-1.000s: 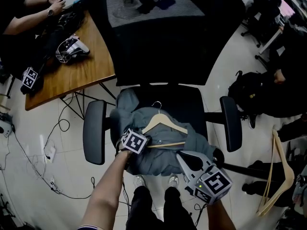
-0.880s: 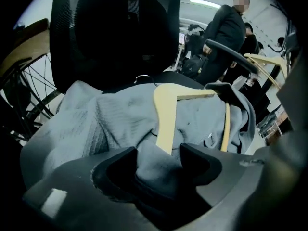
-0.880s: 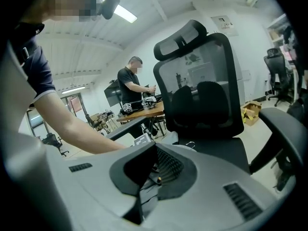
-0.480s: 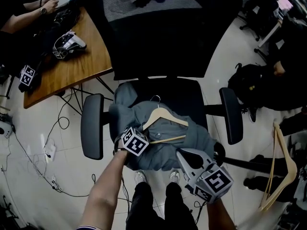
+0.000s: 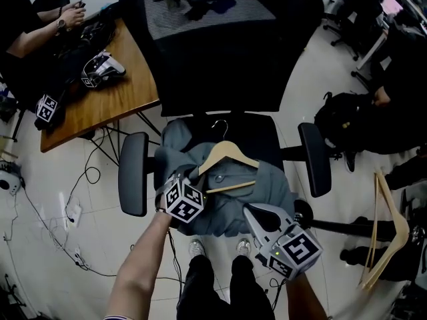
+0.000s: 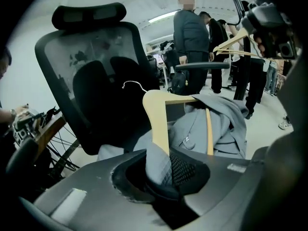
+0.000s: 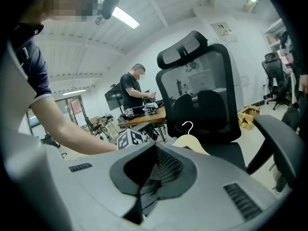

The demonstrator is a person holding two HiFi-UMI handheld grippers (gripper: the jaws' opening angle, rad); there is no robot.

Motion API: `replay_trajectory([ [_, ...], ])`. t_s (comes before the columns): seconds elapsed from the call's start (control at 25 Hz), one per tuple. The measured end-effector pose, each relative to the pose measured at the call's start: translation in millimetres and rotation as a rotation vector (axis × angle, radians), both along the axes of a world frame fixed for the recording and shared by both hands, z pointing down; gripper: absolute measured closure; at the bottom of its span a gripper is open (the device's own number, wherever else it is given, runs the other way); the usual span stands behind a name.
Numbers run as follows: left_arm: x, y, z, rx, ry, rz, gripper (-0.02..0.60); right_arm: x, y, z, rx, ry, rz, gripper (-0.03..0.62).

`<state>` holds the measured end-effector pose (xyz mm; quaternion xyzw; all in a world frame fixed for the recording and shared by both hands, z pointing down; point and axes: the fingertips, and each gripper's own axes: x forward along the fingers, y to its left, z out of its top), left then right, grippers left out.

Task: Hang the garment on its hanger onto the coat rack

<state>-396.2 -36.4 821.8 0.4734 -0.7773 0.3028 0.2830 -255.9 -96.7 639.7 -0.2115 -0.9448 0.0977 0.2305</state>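
A grey garment (image 5: 267,189) on a wooden hanger (image 5: 230,155) lies on the seat of a black office chair (image 5: 220,59). My left gripper (image 5: 193,181) is at the hanger's left arm. In the left gripper view its jaws (image 6: 166,170) are closing on that wooden arm (image 6: 156,119) and the grey cloth (image 6: 226,119) wrapped over it. My right gripper (image 5: 251,212) hovers shut and empty at the seat's front right edge. Past the right gripper (image 7: 154,170) in its own view, the hanger's metal hook (image 7: 186,126) shows.
A wooden desk (image 5: 100,105) with spare grippers (image 5: 100,65) stands at the left, a person seated at it. Cables (image 5: 80,199) trail on the floor. A backpack (image 5: 340,122) and a bare wooden hanger (image 5: 387,232) are at the right. People stand behind the chair (image 6: 192,37).
The left gripper's jaws have come together on the hanger's left arm and the cloth. The hanger has tipped up slightly off the seat. The right gripper has barely moved.
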Motion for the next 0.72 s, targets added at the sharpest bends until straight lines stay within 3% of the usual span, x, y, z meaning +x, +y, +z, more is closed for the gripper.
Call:
replay_trajectory([
  [0.24,-11,-12,-76,0.083,-0.094,0.028,0.497,2,-5,-35,0.01,-0.069,0.008,0.582],
  [0.72,-11,-6,-251,0.158,-0.409,0.089,0.507,20,0,-131,0.071,-0.243,0.004,0.582],
])
